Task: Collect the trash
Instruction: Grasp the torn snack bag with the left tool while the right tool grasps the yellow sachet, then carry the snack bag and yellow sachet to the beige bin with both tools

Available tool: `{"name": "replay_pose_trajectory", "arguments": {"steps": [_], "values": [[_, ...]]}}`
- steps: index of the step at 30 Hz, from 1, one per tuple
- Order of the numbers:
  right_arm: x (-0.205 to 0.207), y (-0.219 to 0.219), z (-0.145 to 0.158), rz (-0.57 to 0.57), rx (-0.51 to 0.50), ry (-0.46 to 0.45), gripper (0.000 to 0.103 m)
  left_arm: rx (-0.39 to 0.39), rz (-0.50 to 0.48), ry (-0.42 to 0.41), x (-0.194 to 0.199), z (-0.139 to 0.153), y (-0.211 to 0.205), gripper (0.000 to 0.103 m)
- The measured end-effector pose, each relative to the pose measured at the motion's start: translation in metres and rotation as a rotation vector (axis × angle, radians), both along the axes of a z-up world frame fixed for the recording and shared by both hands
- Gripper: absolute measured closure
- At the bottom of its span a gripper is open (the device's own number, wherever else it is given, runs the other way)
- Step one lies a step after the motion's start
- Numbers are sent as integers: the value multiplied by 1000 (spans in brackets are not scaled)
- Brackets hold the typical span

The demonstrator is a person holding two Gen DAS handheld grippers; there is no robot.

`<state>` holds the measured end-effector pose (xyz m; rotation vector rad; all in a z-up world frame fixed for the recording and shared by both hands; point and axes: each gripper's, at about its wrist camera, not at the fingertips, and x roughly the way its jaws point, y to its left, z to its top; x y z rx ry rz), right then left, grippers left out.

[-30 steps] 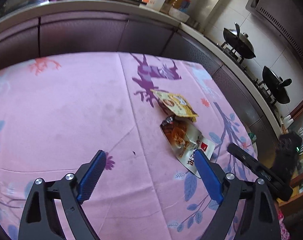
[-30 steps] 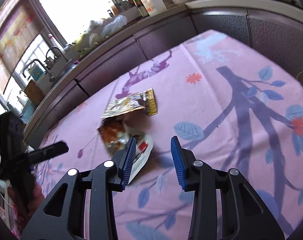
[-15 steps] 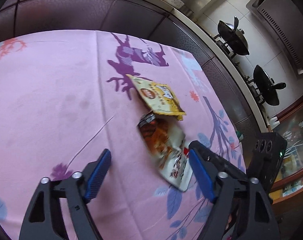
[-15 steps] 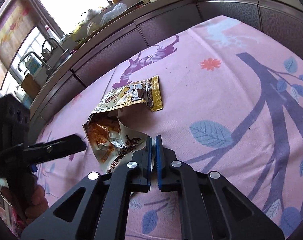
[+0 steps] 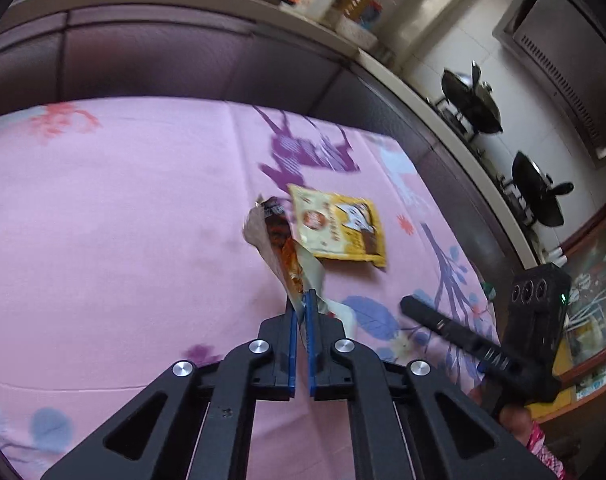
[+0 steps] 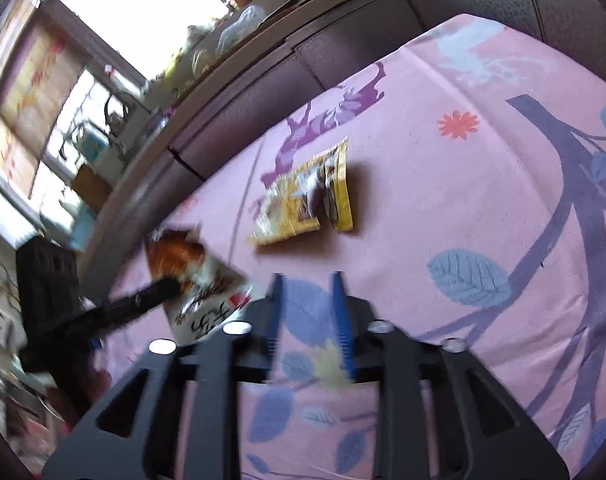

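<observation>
Since a second ago my left gripper (image 5: pixel 300 304) has clamped on the orange wrapper (image 5: pixel 281 246) beside the yellow packet (image 5: pixel 337 228), my right gripper (image 6: pixel 309 292) opening empty; I should lift gently, avoiding tearing.

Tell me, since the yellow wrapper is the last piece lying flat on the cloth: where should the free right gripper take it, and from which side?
Probably the curled-up dark end of the yellow wrapper, approached from the near right. That flap lifts off the pink tablecloth, leaving room for a finger beneath. The right gripper is opening with nothing between its fingers.
</observation>
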<state>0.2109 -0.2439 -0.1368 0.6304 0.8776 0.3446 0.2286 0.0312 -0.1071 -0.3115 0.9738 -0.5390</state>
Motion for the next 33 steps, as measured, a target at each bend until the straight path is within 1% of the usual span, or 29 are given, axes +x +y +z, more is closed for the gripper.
{"name": "replay_pose_trajectory", "arguments": {"steps": [2, 3, 6, 8, 10, 14, 17, 18, 20, 21, 22, 27, 29, 33], "values": [[8, 4, -3, 2, 76, 28, 71, -4, 23, -9, -2, 3, 12, 99], [12, 7, -5, -8, 96, 43, 71, -11, 33, -11, -3, 5, 18, 99], [24, 14, -10, -65, 82, 77, 71, -26, 50, -14, -6, 7, 29, 99], [30, 13, -17, -106, 124, 98, 71, -27, 55, -14, -7, 8, 31, 99], [35, 11, -20, -151, 174, 95, 73, -30, 56, -11, -8, 7, 32, 99], [48, 9, -22, -194, 219, 98, 73, -30, 51, -5, -8, 5, 31, 99], [55, 11, -22, -219, 215, 97, 73, -32, 50, -3, -8, 3, 29, 99], [58, 12, -22, -224, 207, 97, 75, -33, 51, -2, -8, 3, 29, 99], [63, 12, -24, -216, 196, 105, 82, -33, 53, 0, -7, 2, 28, 99], [65, 13, -26, -205, 191, 111, 96, -33, 52, -1, -8, 2, 28, 99], [66, 13, -27, -194, 189, 113, 101, -30, 52, -2, -9, 3, 27, 99], [50, 12, -16, -148, 150, 57, 102, -24, 56, -12, -14, 6, 27, 99], [35, 13, -6, -117, 115, 23, 102, -27, 55, -14, -16, 8, 26, 99], [0, 4, 8, -85, 83, -30, 102, -30, 34, -32, -23, 17, 17, 99]]}}
